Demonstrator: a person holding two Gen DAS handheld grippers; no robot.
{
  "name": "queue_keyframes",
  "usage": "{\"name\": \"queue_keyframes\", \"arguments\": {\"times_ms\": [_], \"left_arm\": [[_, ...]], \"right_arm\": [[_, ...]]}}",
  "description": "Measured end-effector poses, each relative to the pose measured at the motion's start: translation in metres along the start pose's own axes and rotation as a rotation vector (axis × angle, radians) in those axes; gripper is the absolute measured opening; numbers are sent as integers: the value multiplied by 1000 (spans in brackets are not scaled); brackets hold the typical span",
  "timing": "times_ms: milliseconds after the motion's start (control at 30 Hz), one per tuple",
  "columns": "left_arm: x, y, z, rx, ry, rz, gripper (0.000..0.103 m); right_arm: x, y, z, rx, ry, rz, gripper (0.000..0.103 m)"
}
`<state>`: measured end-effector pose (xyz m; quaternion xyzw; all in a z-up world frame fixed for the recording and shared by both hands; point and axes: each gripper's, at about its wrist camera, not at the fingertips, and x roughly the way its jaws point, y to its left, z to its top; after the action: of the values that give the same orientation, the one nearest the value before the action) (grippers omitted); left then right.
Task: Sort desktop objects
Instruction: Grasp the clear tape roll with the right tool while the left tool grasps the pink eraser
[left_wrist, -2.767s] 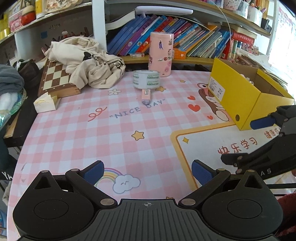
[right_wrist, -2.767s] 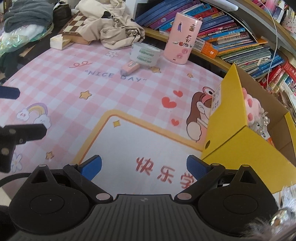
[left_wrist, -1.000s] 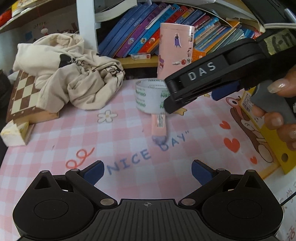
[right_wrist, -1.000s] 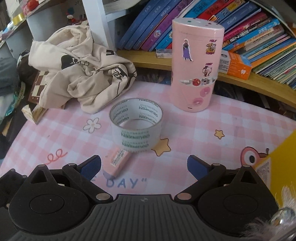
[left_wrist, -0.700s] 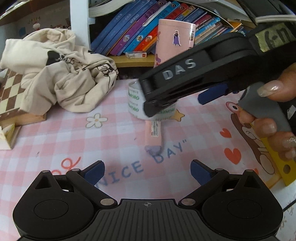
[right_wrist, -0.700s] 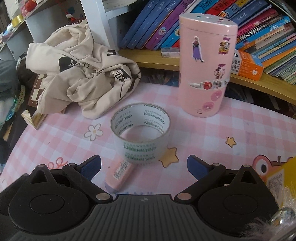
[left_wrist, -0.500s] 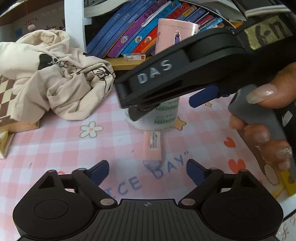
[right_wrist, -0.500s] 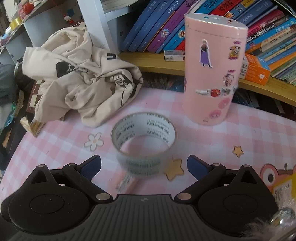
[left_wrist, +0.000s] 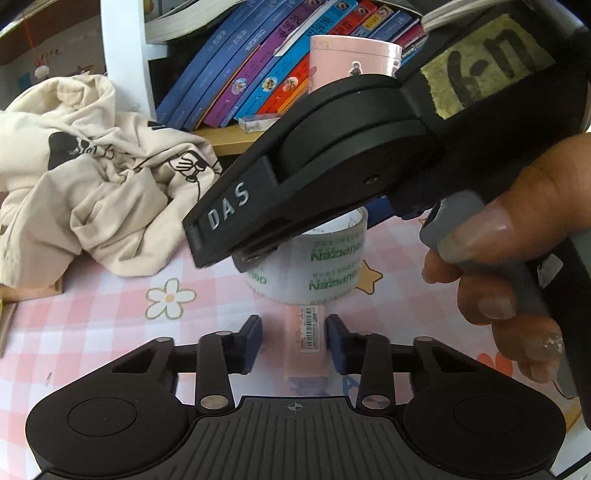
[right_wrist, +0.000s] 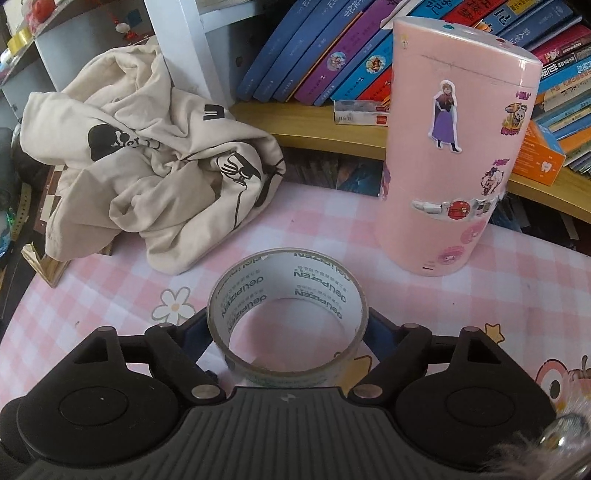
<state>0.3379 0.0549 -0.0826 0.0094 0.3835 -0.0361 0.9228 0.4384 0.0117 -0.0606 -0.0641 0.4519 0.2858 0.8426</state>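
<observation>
Both grippers are black plastic with dark blue pads (left_wrist: 251, 341), silver screws and ribbed bases. The right gripper (left_wrist: 258, 254) carries white "DAS" lettering, a yellowish handwritten label and a grey handle.

A: We look down along the left gripper (left_wrist: 293, 341), close over the pink checked mat (left_wrist: 110, 332).

B: We sit nearer the shelf; both views share the tape roll (right_wrist: 287, 314).

Both views were bright with soft, even daylight and only faint shadows. Fisheye bending curved the shelf (right_wrist: 369, 147) and books (left_wrist: 258, 62) toward the edges, and the corners went dark. Glare washed the left view at 2 o'clock. The tape (right_wrist: 288, 317) showed sharp print.
</observation>
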Motion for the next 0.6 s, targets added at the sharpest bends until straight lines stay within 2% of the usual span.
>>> {"name": "queue_keyframes", "arguments": {"times_ms": [33,133,300,600], "left_arm": [[0,0,0,2,-1,-3,24],[-2,1,0,-12,4,-28,23],[-20,10,-4,-97,4,-98,23],[-61,29,-25,-142,11,-80,23]], "right_arm": [[-1,1,0,-14,2,0,82],[-5,5,-2,-49,-1,4,82],[-25,4,-4,-34,-37,28,82],[-60,-2,-22,1,-51,19,82]]}}
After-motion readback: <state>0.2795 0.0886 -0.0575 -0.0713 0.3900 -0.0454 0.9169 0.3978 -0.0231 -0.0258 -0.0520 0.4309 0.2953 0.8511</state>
